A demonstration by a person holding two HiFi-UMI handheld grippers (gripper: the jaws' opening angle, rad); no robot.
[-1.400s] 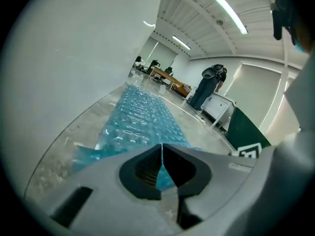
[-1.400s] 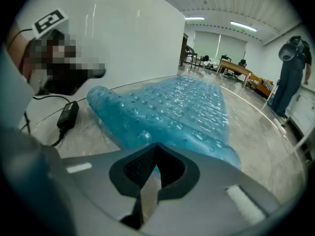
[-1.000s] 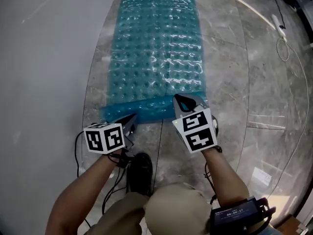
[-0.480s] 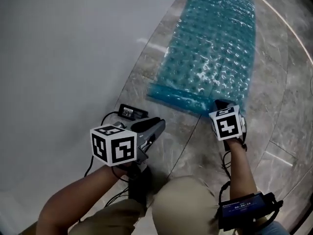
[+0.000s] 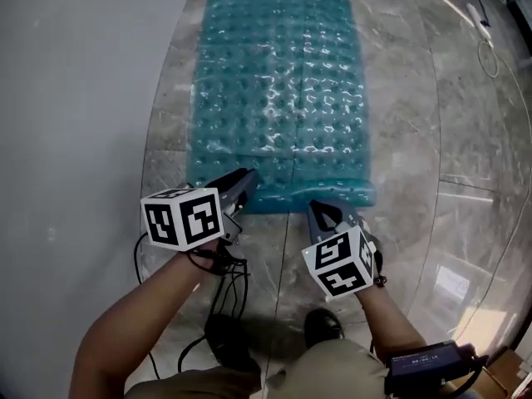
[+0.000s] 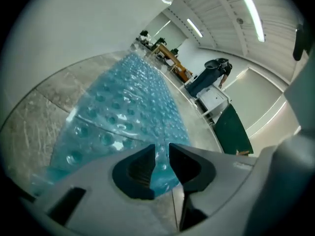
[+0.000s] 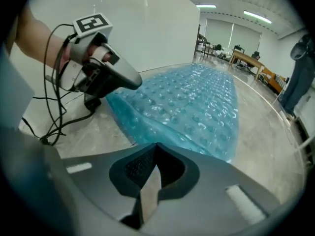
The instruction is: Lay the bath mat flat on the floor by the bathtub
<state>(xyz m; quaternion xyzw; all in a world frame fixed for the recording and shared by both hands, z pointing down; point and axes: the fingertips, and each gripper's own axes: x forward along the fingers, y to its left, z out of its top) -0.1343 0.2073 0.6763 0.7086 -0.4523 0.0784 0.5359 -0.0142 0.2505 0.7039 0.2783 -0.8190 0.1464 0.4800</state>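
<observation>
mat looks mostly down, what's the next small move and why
Probably lift the left gripper clear of the bath mat: its jaws have just been opening, nothing pinched between them, and the mat lies spread along the white tub wall. The right gripper is shut and empty at the near edge.

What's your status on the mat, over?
Left tool just opening, nothing gripped, tip over mat's near edge. Right tool shut, empty. Mat flat on floor along the tub. Cable trails off left tool, clear of mat.
</observation>
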